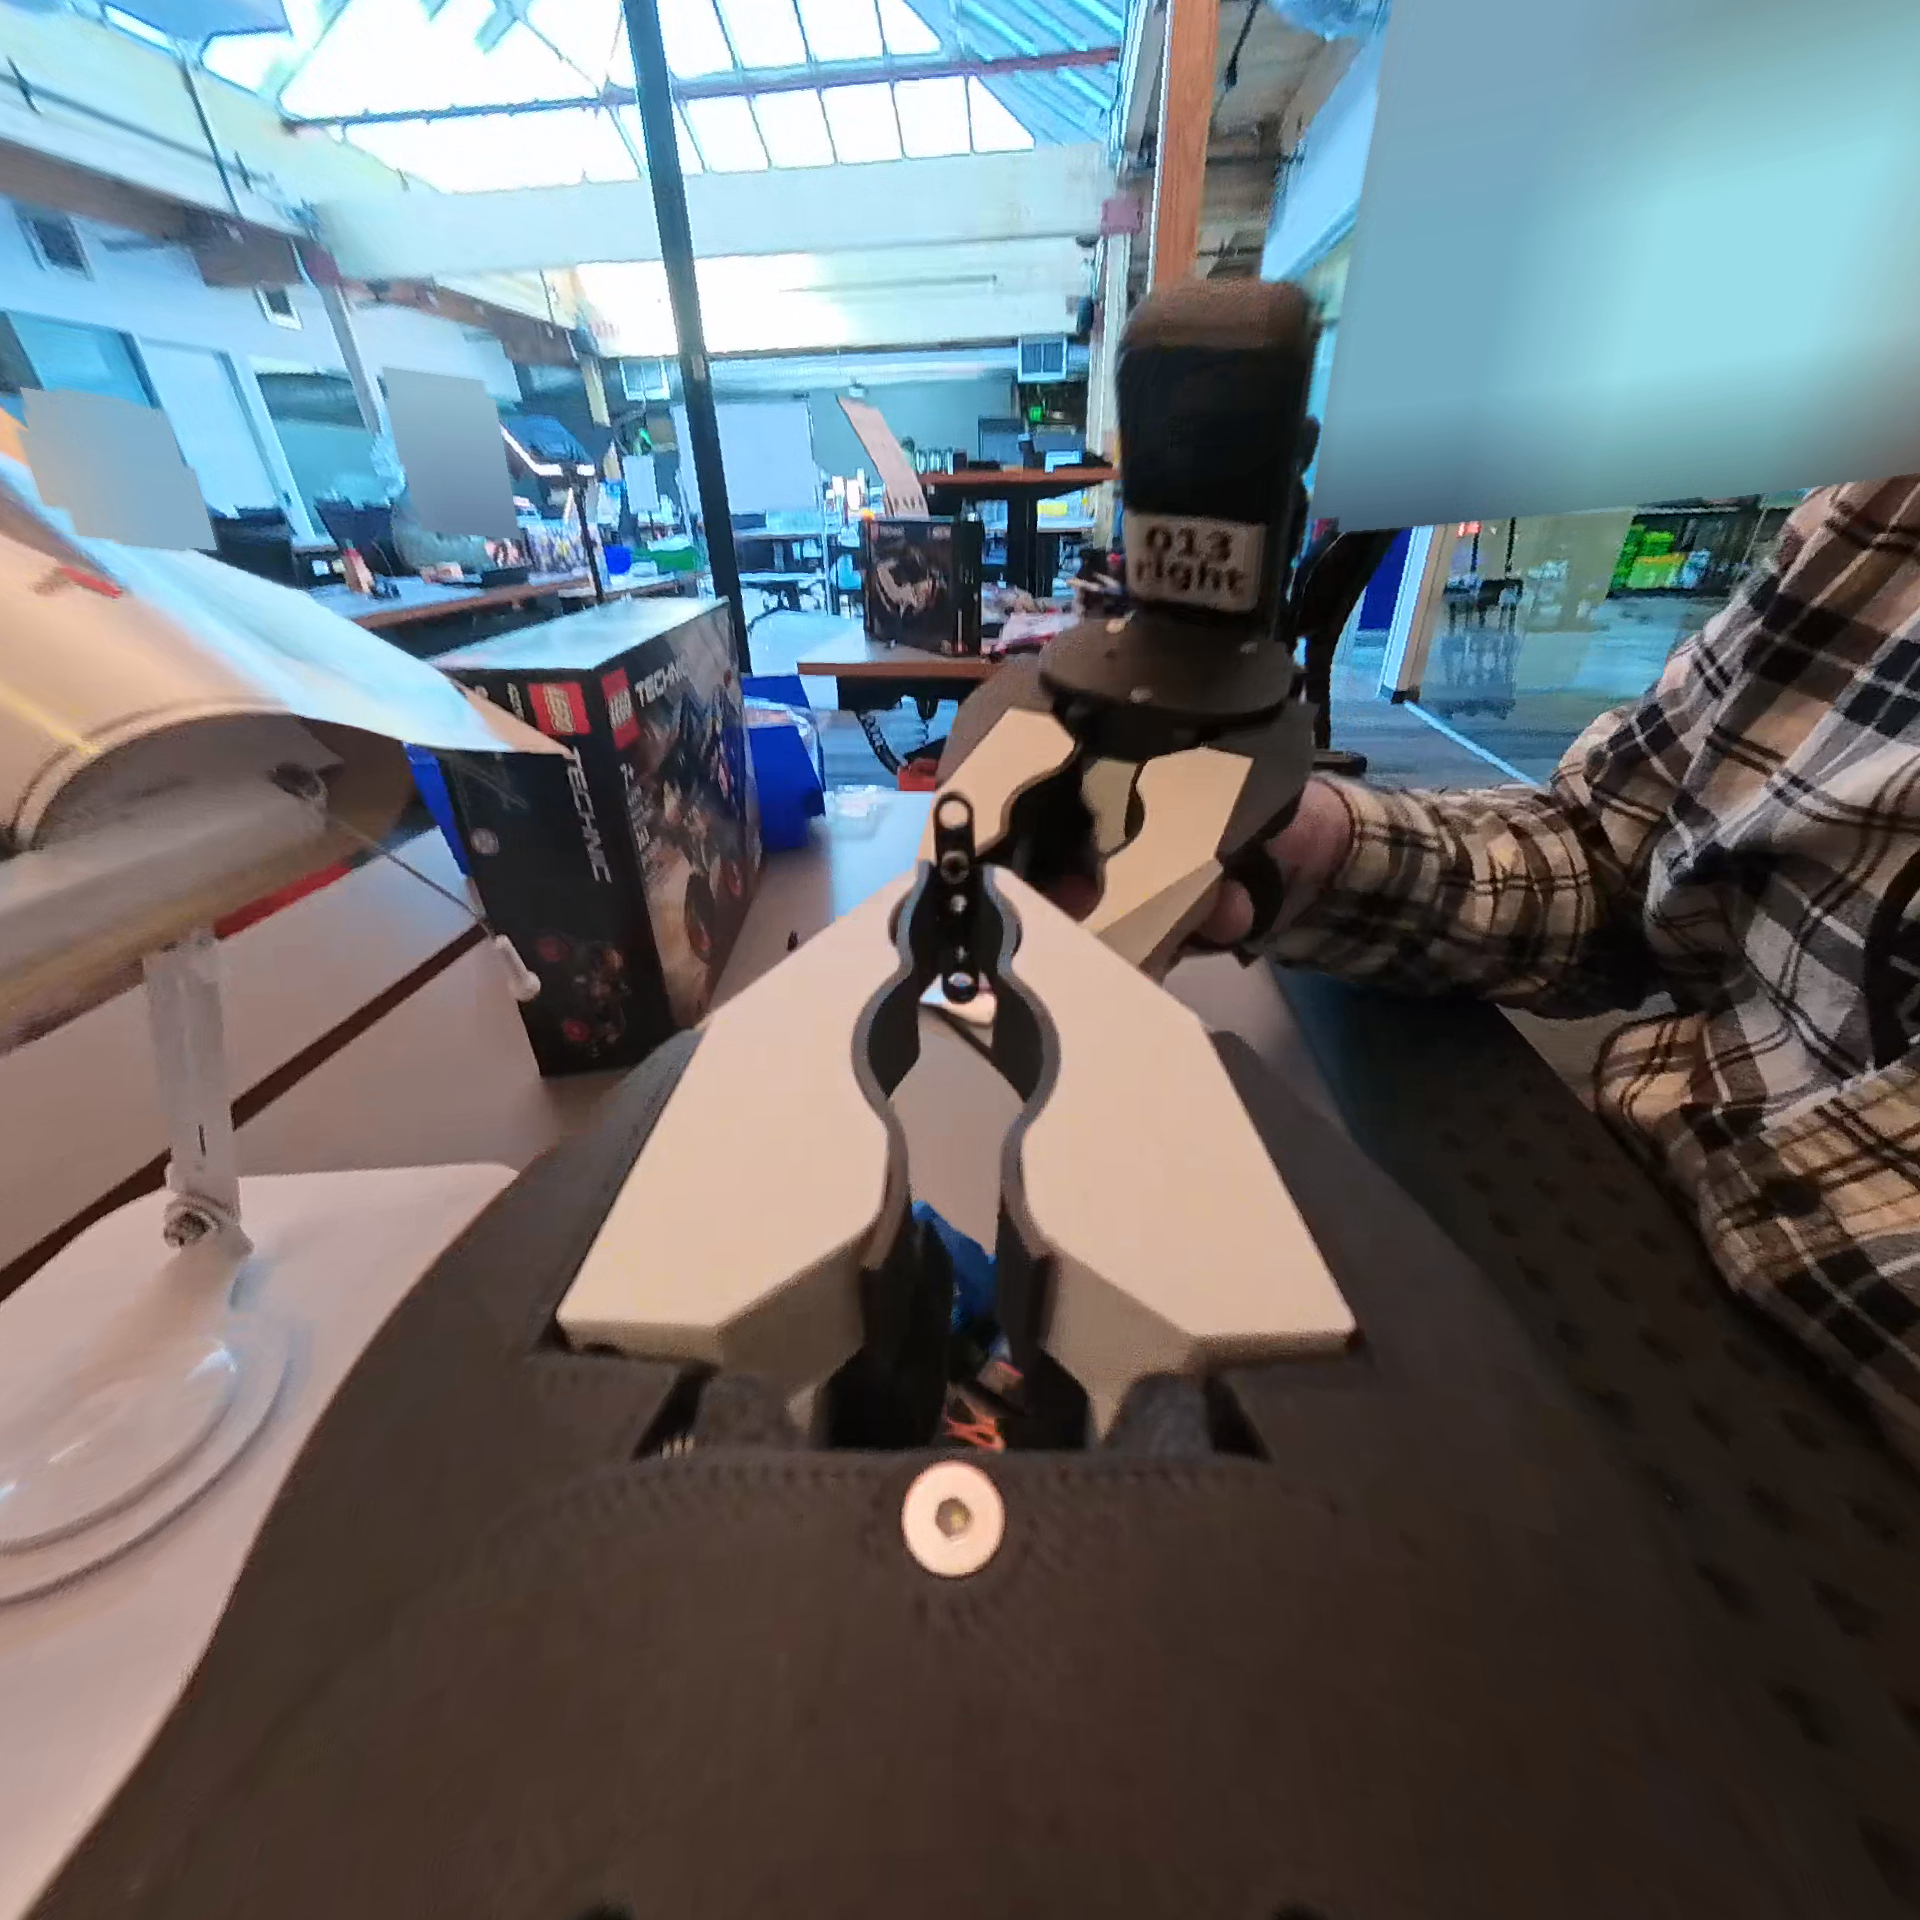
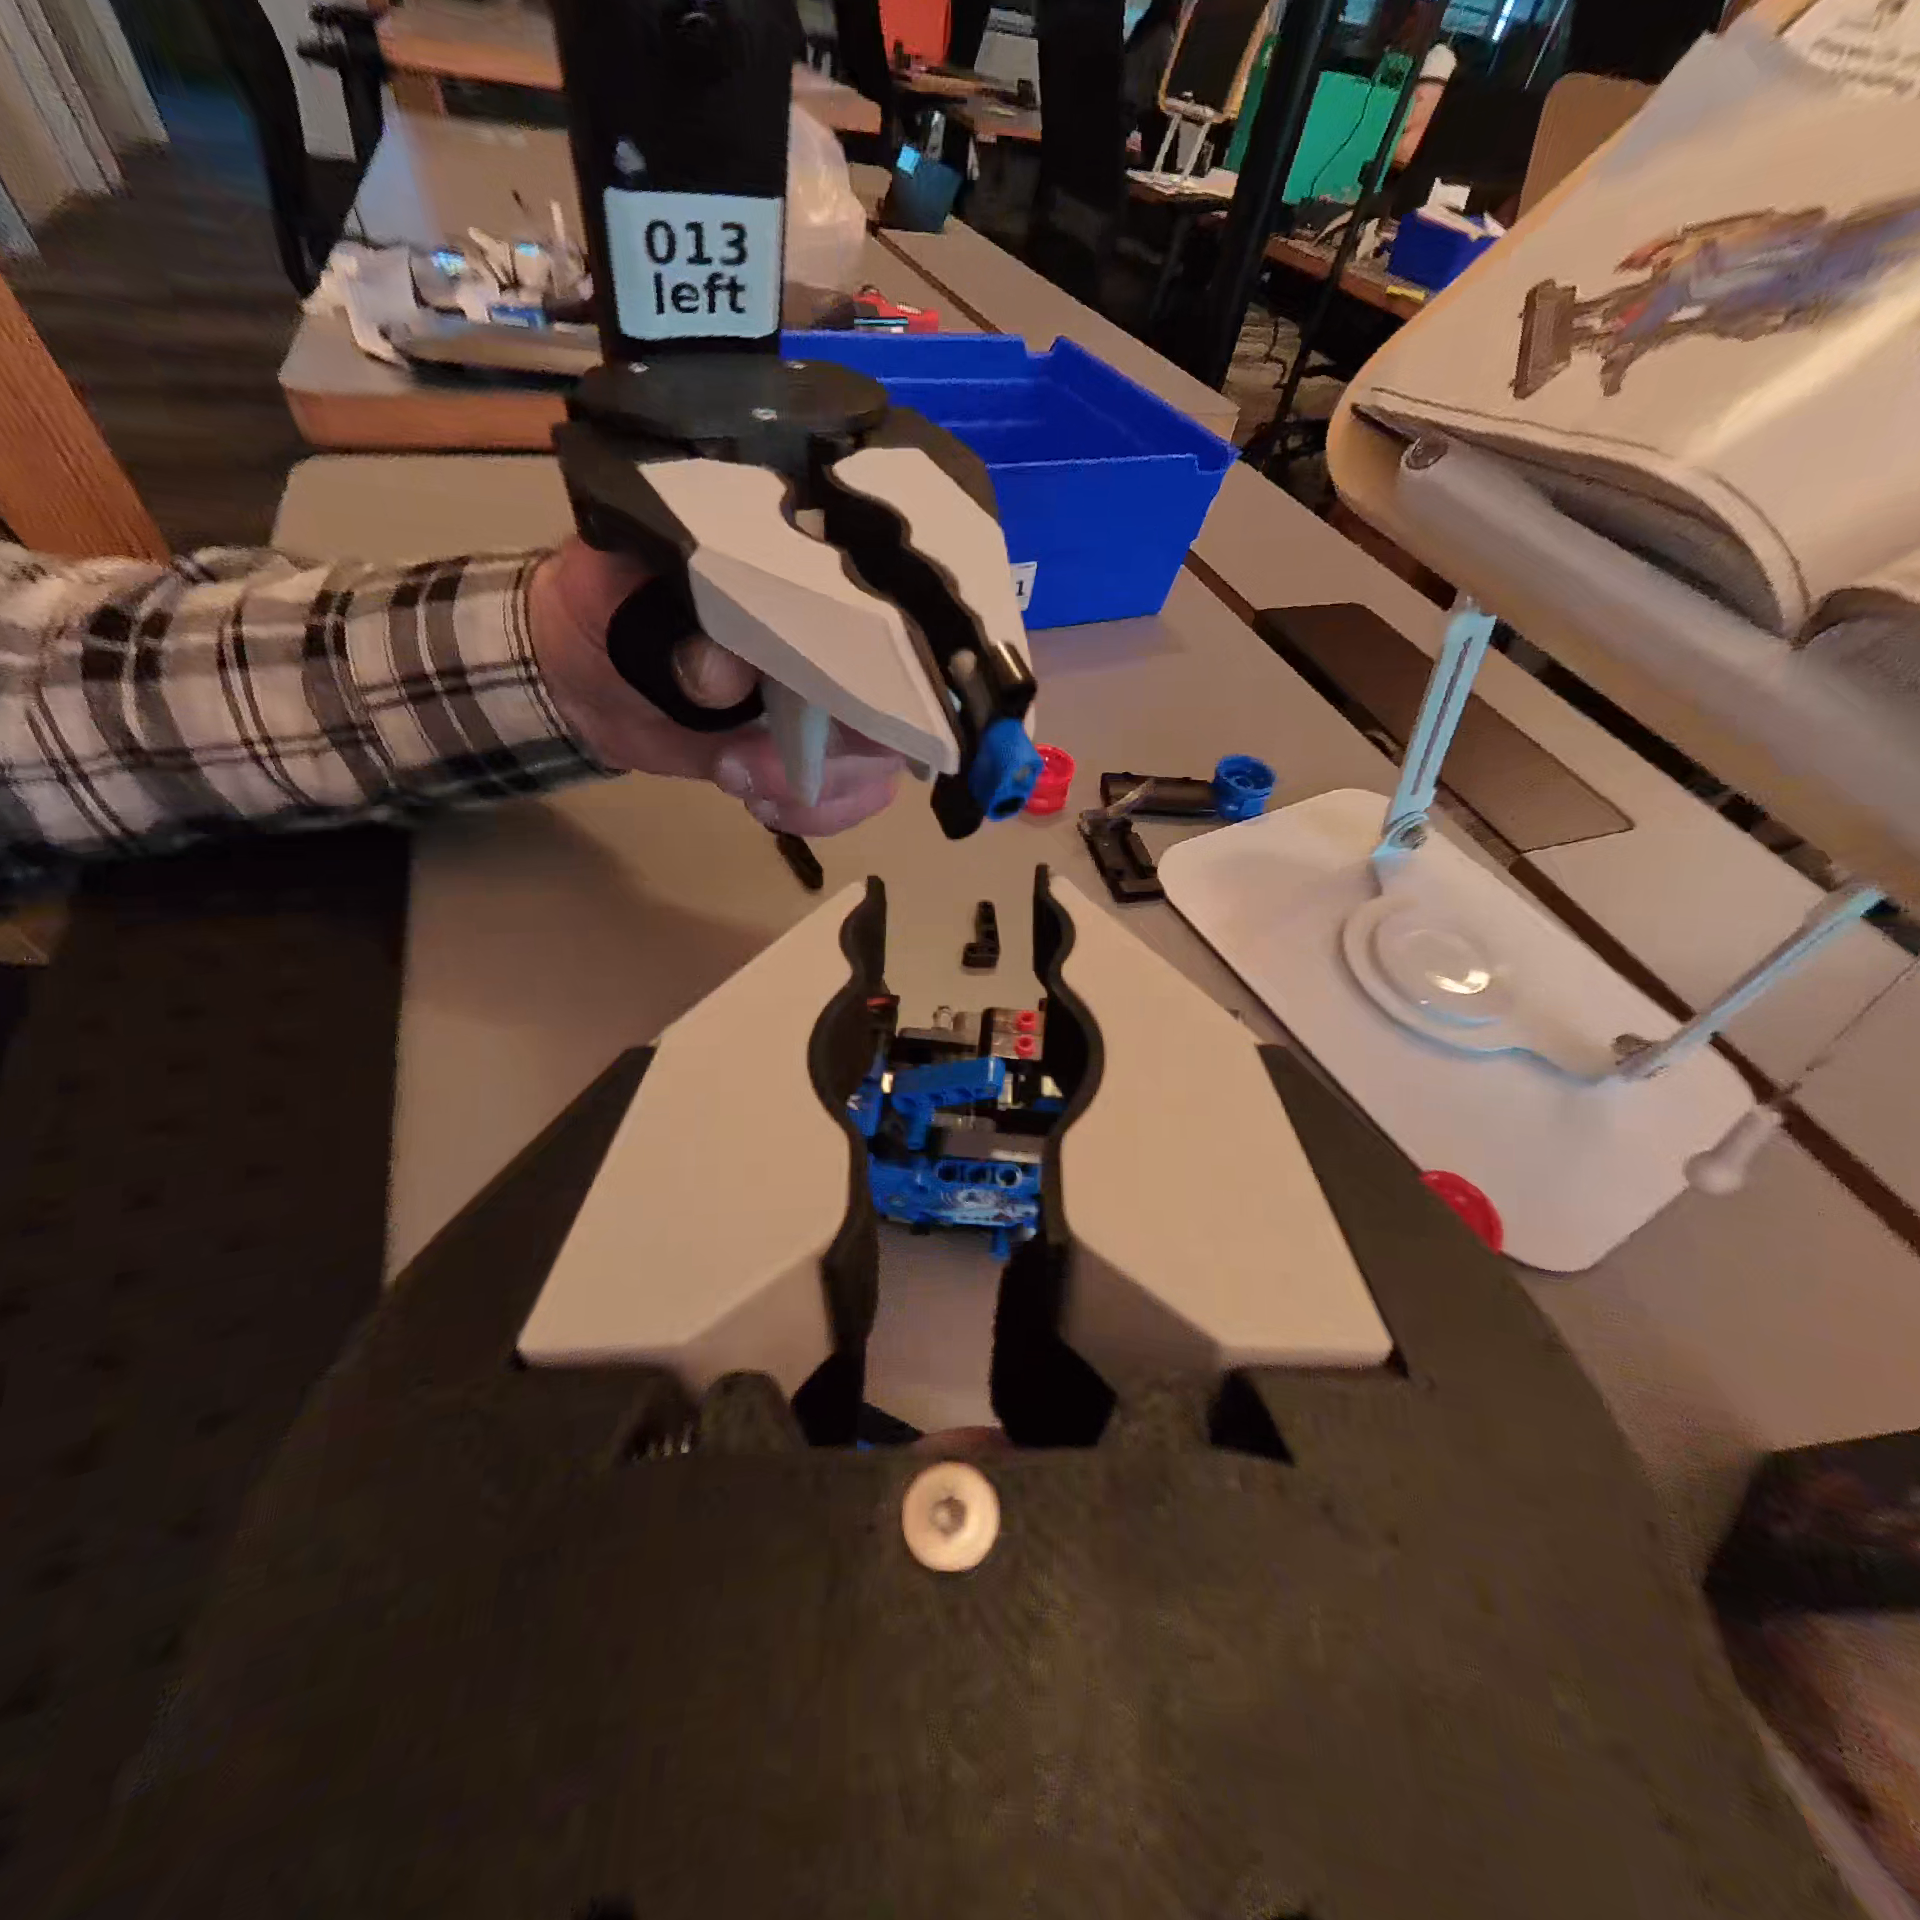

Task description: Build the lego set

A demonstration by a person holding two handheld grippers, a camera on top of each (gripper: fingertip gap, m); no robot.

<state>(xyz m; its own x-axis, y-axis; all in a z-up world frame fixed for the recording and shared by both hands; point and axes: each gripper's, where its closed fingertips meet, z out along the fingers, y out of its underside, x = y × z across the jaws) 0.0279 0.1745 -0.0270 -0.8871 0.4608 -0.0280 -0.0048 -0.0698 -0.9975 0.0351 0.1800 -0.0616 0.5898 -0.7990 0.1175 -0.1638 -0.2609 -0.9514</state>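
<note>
My left gripper (image 1: 954, 883) is shut on a thin black lego beam (image 1: 954, 831) that stands upright between its tips. In the right wrist view the left gripper (image 2: 987, 790) hangs above the table, and the held piece shows a blue end (image 2: 1003, 774). My right gripper (image 2: 958, 888) has its jaws apart. Between its fingers I see the blue and black lego assembly (image 2: 956, 1132); I cannot tell if they touch it. A small black L-piece (image 2: 982, 935) lies just beyond. The right gripper (image 1: 1122, 831) faces the left one closely.
A blue bin (image 2: 1091, 468) stands at the back. An open instruction booklet (image 2: 1662, 364) rests on a white stand (image 2: 1403, 987) to the right. A red hub (image 2: 1055, 777), a blue hub (image 2: 1242, 784) and black frames (image 2: 1122, 852) lie loose. The set's box (image 1: 623, 810) stands on the table. From either gripper's tips it is about 20 centimeters to the small black L-piece (image 2: 982, 935).
</note>
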